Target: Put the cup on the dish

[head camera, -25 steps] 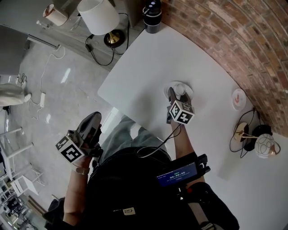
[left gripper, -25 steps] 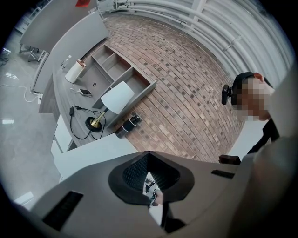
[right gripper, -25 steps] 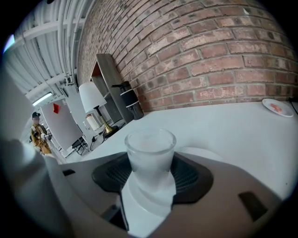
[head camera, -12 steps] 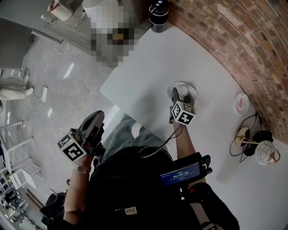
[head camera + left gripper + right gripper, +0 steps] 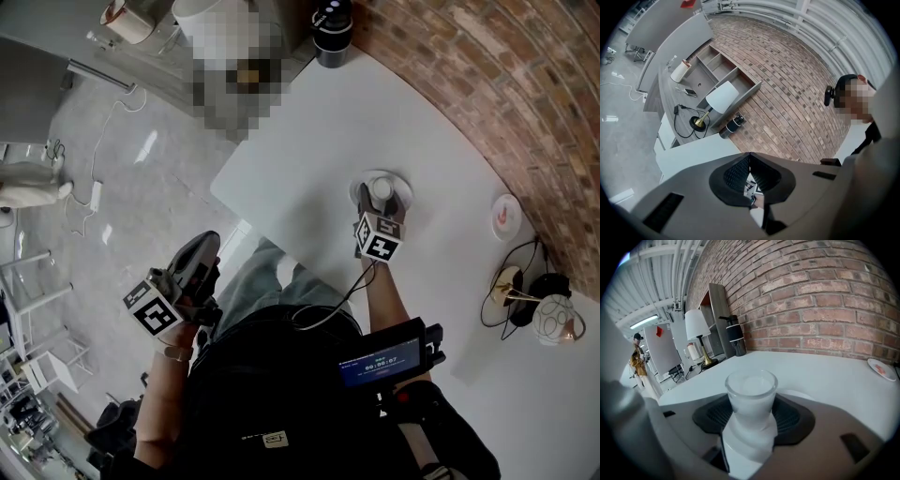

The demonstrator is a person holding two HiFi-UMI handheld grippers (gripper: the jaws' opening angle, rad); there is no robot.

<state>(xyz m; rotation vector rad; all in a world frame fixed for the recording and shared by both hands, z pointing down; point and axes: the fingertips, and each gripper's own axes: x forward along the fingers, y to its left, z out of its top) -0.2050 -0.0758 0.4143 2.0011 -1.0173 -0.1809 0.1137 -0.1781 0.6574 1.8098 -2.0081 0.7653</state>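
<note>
Cup (image 5: 381, 190) clamped in right gripper (image 5: 751, 427), over dish (image 5: 401, 185) at twelve o'clock, barely shifted from a second ago, so probably placed and needing only release; left gripper (image 5: 751, 182) closed, empty, idle at eight o'clock.

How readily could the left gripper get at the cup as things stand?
Probably not readily: the right gripper is shut on the cup at the dish, while the left gripper hangs beside the table, jaws together.
</note>
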